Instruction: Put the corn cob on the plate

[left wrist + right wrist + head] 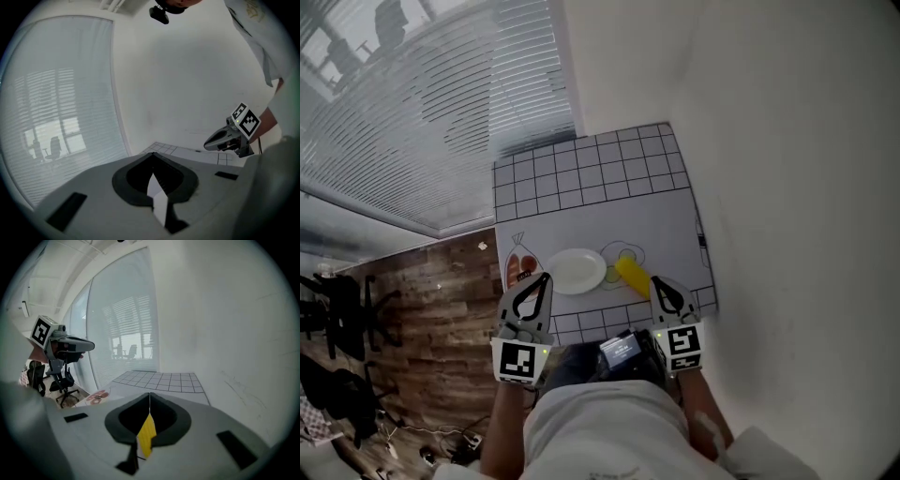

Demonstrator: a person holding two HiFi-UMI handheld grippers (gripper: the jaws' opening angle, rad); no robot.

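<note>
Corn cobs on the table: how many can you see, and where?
1. The corn cob lies on the mat right of the white plate, just ahead of the right gripper. It and the left gripper cover the mat's near edge, so another could hide there.

Smooth white plate point(576, 271) with a faint sheen; matt, paper-like gridded mat point(609, 173) — flat and printed; wood-grain plank floor point(422, 300); smooth, plastic-looking yellow corn cob point(631, 274).

Head view overhead; gripper views low; all share table point(609, 225).
</note>
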